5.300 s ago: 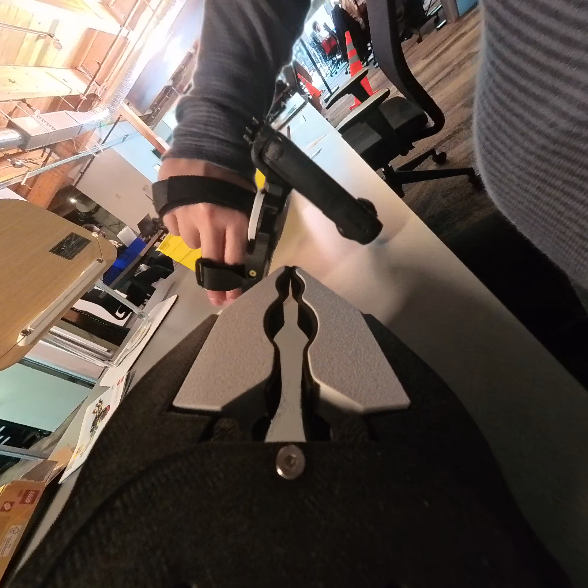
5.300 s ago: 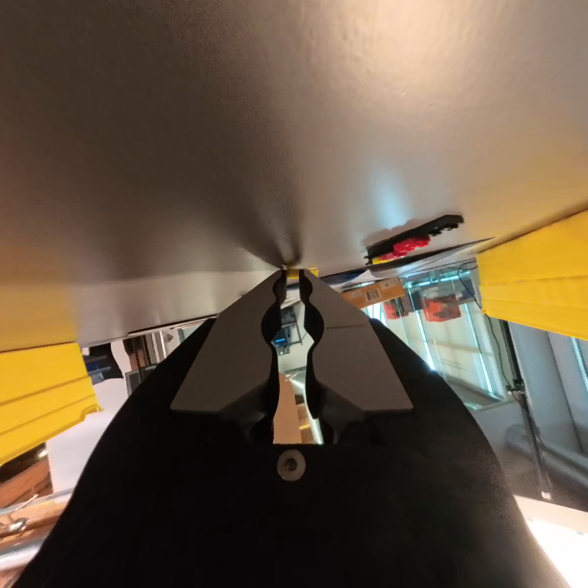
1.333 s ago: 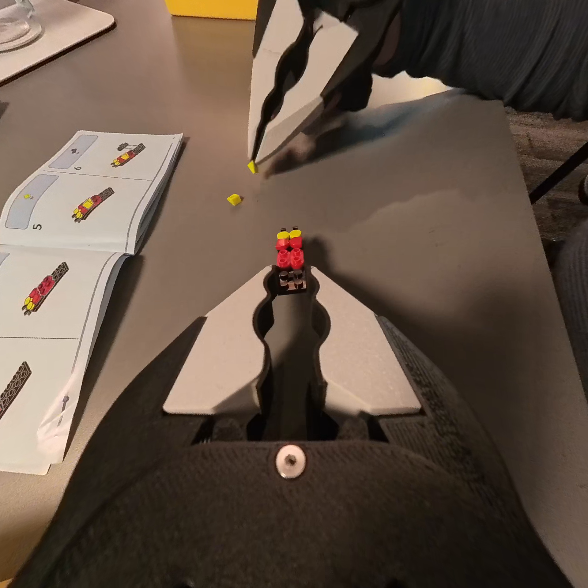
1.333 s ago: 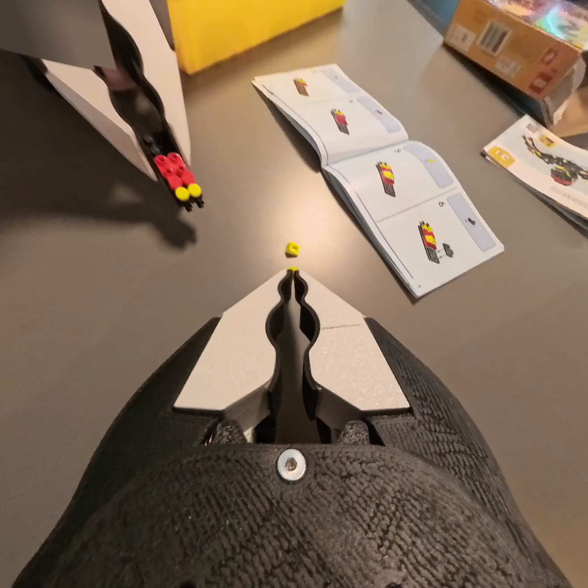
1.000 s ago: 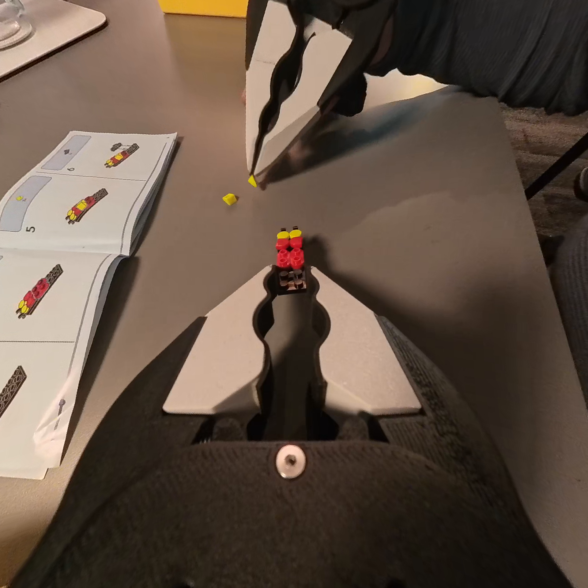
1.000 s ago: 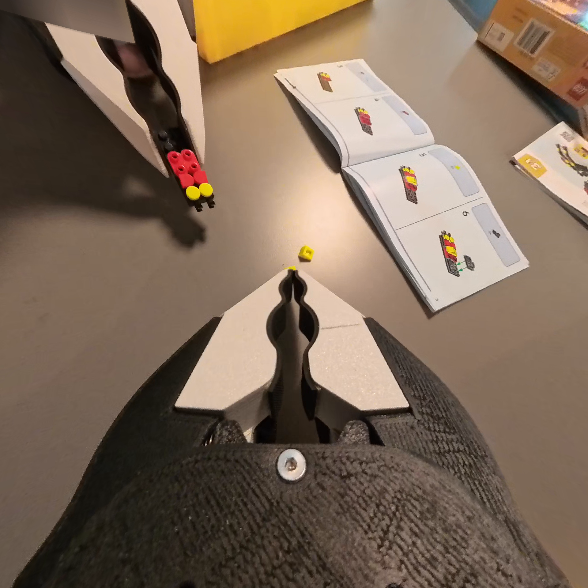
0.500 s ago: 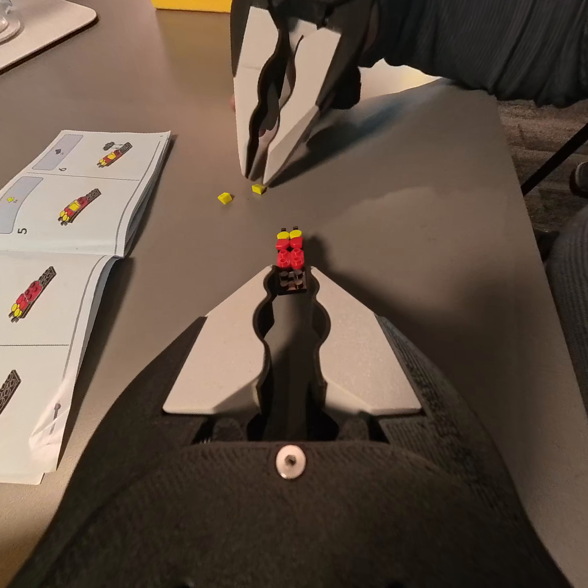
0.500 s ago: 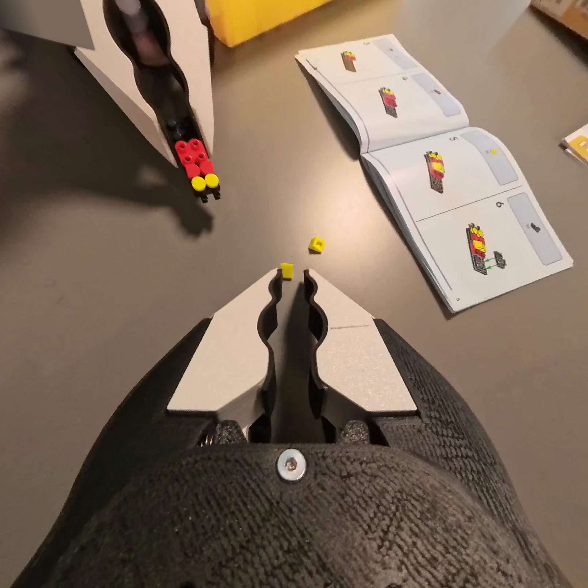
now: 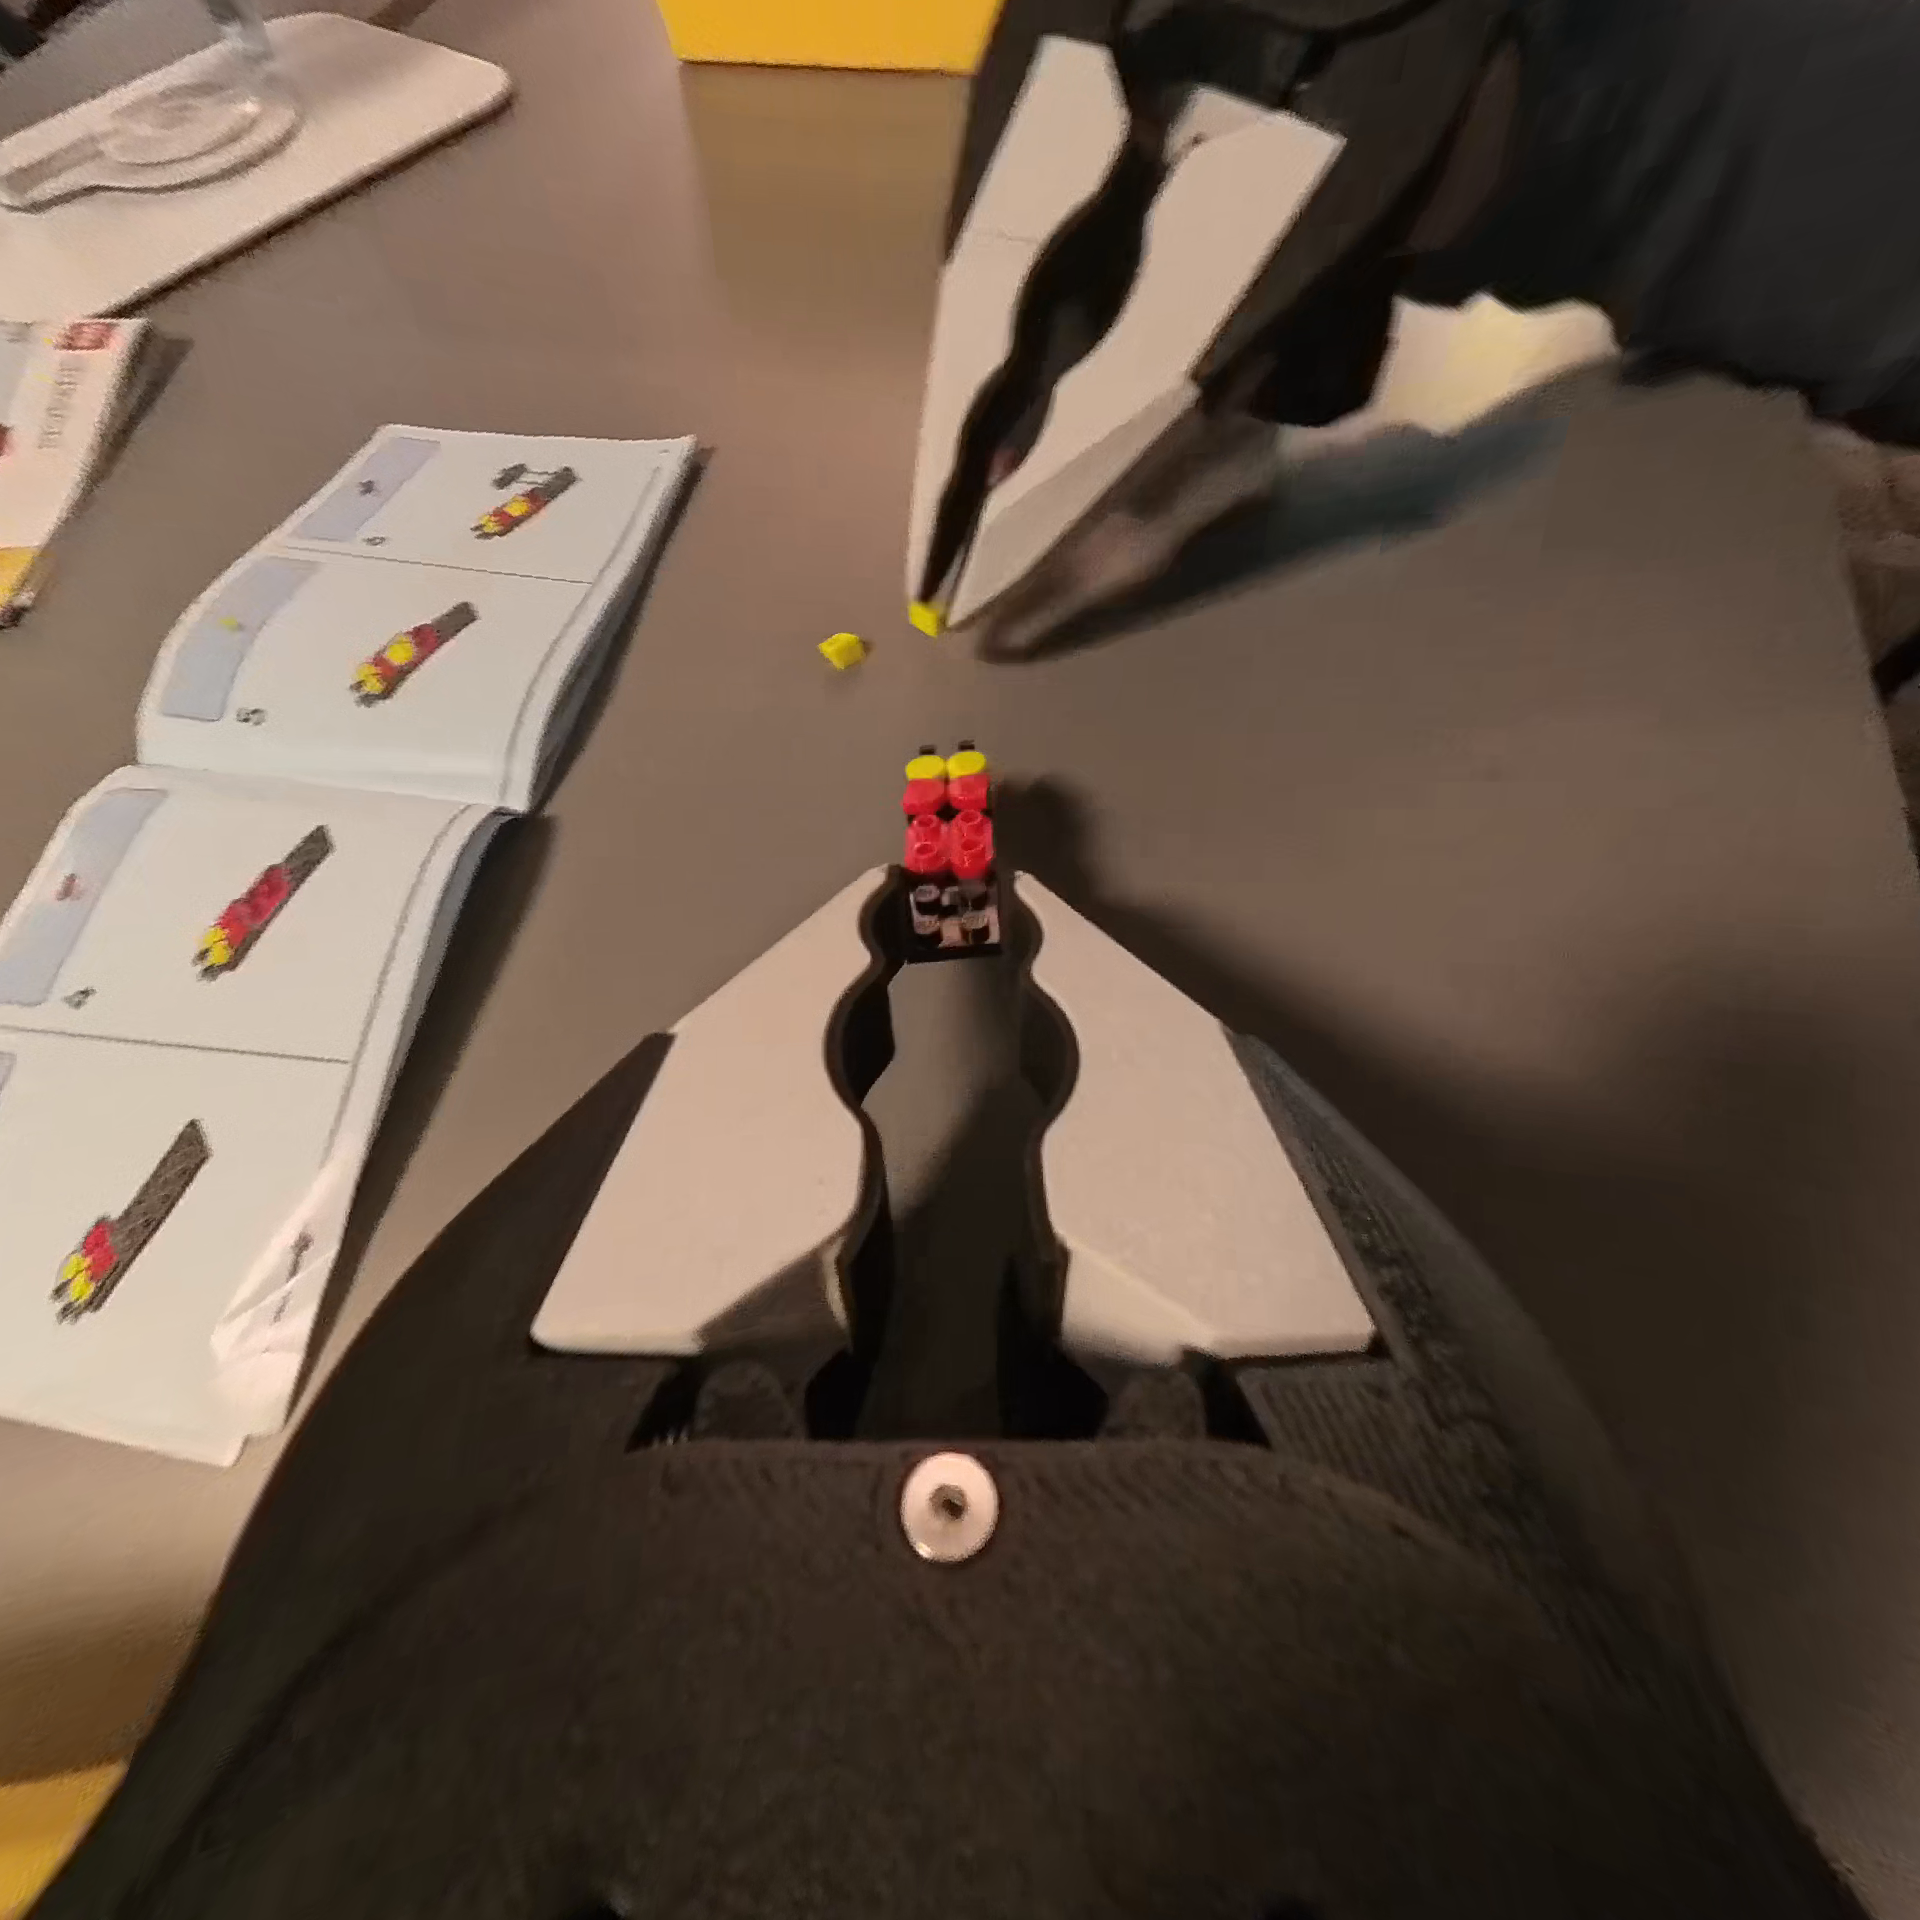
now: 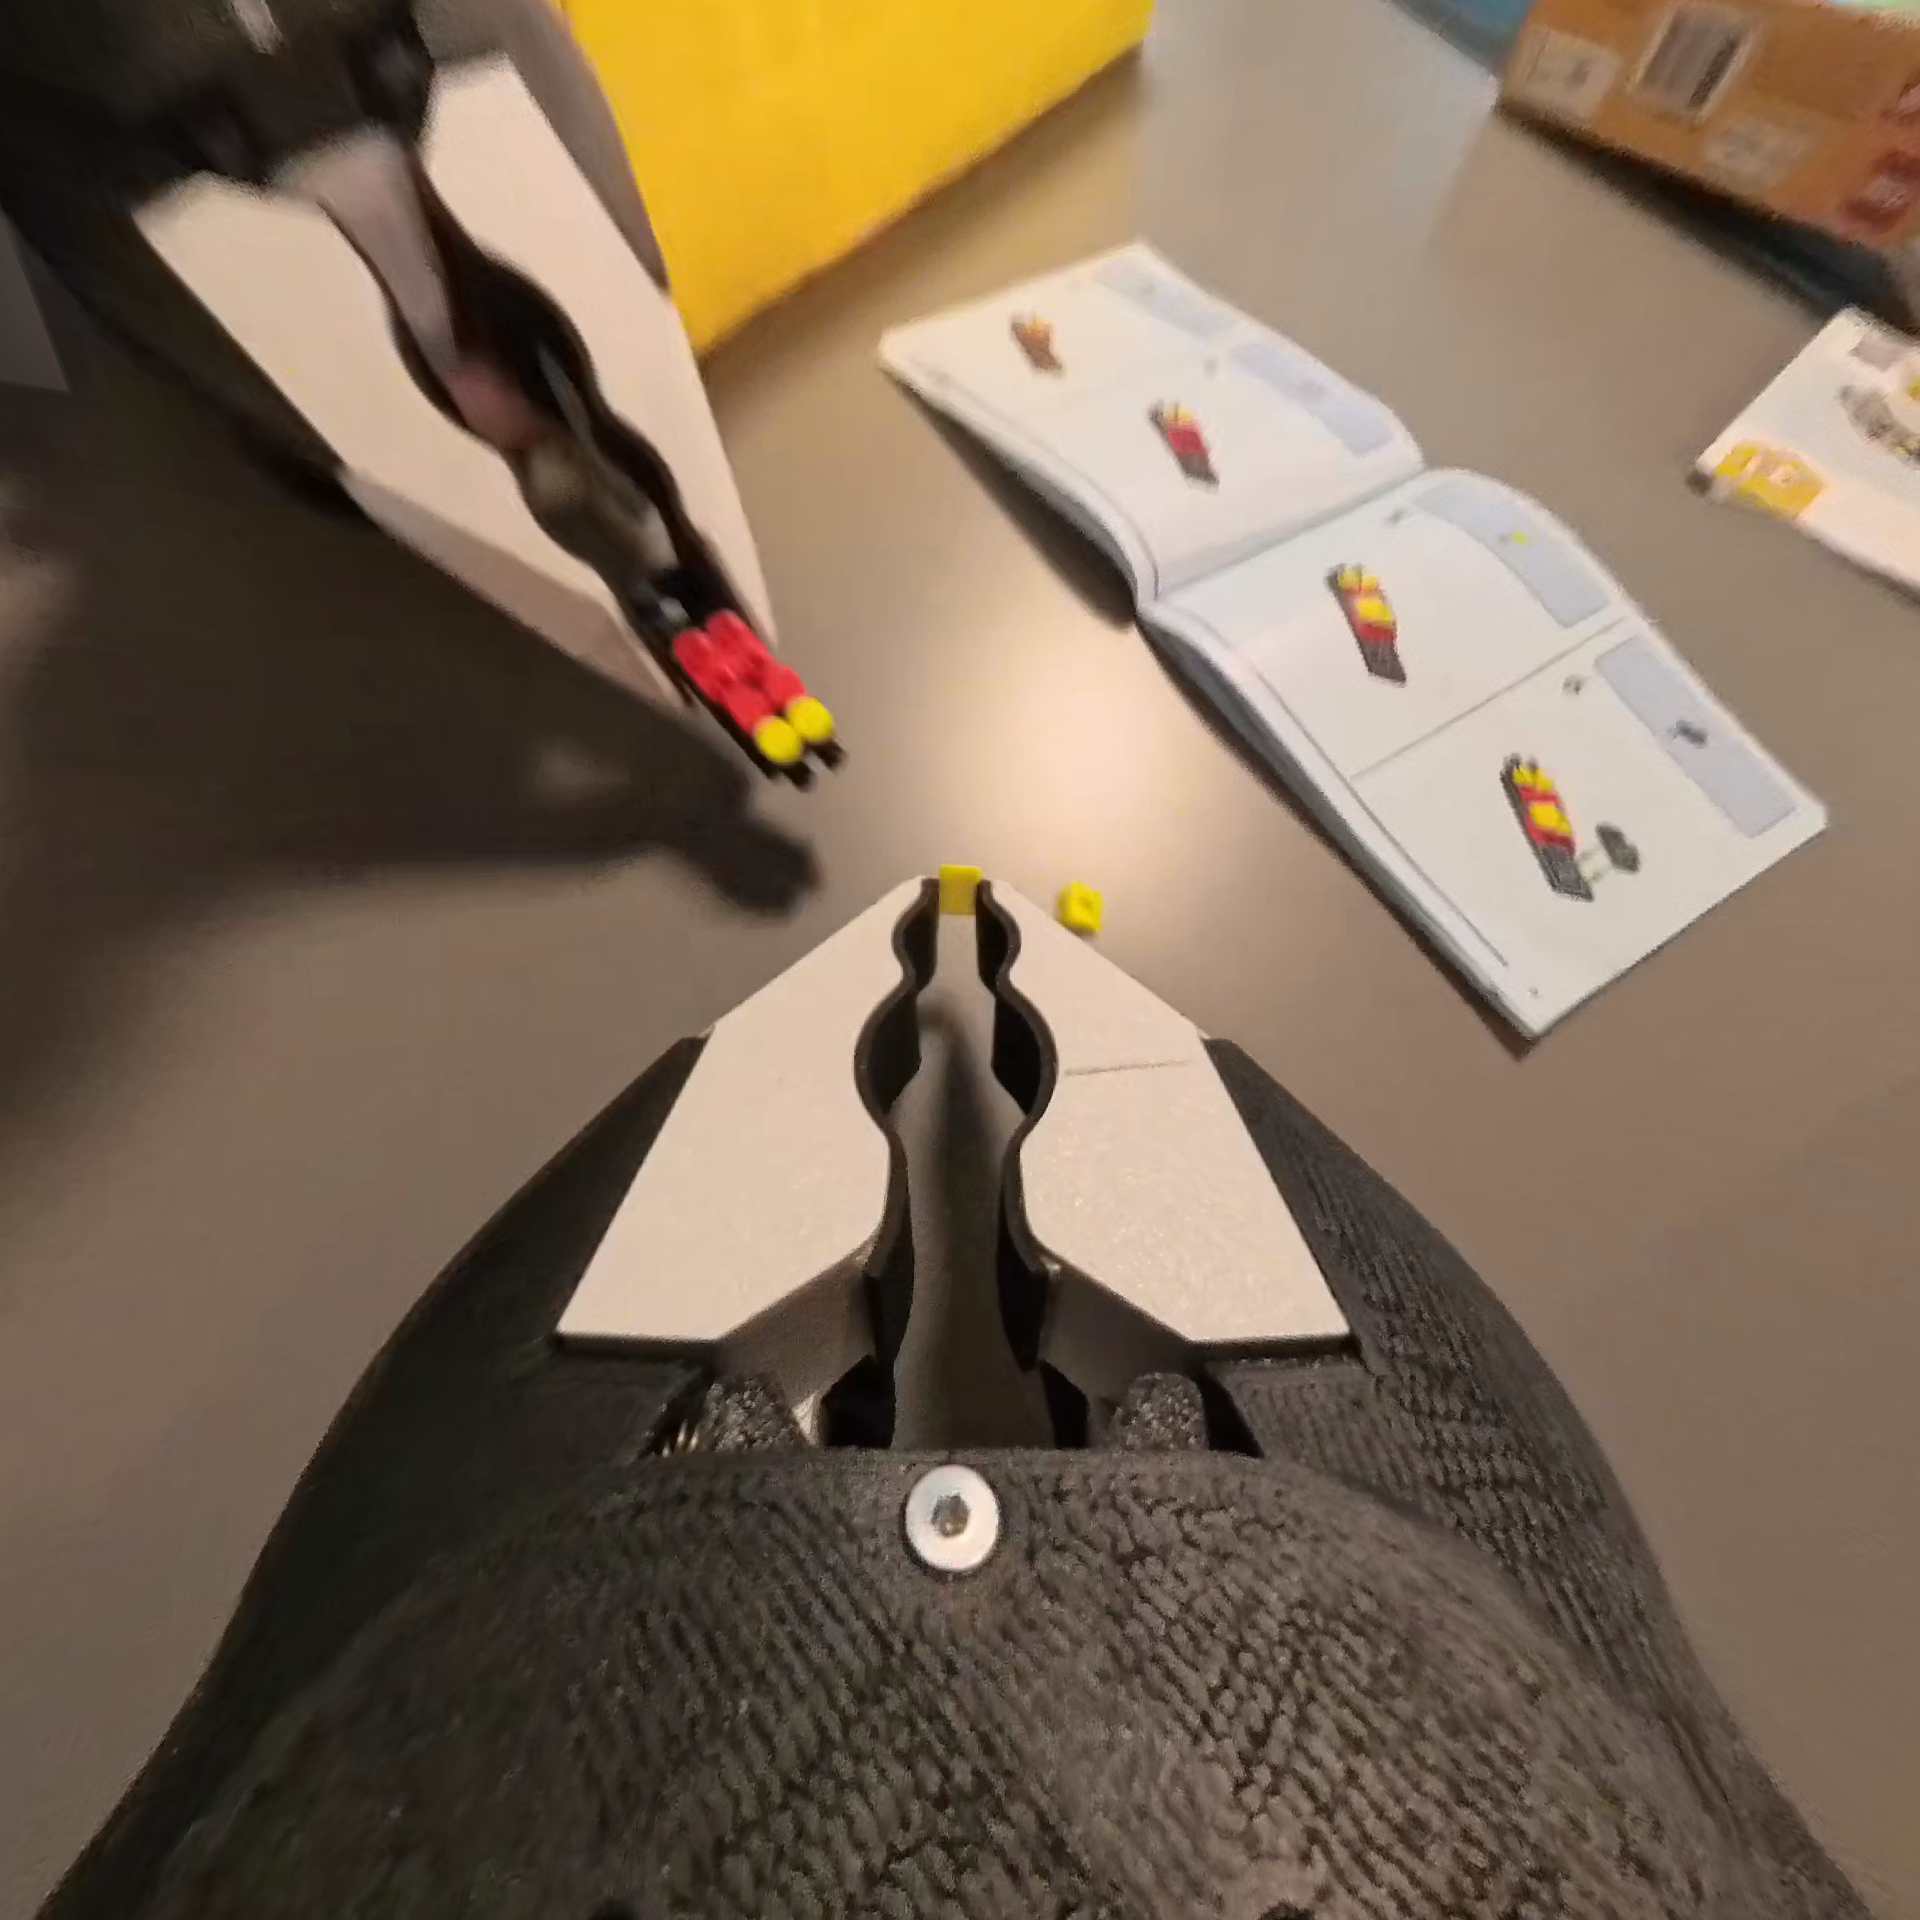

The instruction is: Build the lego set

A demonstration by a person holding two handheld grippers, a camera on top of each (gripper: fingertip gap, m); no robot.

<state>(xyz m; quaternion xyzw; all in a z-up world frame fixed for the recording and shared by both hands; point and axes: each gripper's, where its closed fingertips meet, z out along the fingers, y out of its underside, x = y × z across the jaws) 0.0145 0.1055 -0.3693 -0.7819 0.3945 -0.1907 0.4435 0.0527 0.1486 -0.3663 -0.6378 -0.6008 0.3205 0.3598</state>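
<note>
Lying open on the dark grey table (image 9: 1351,831): white instruction booklet (image 10: 1455,665). Pinching a black plate topped with red and yellow studs (image 9: 948,831) above the tabletop: left gripper (image 9: 948,904). Clamping one tiny yellow square tile (image 10: 957,890), right gripper (image 10: 957,904), another loose yellow piece (image 10: 1081,904) sitting just beside.

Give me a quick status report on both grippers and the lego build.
Left gripper shut on the black plate assembly, held above the table. Right gripper pinching a small yellow piece at its tips. Second yellow piece loose beside it. Nothing between piece and assembly.
</note>
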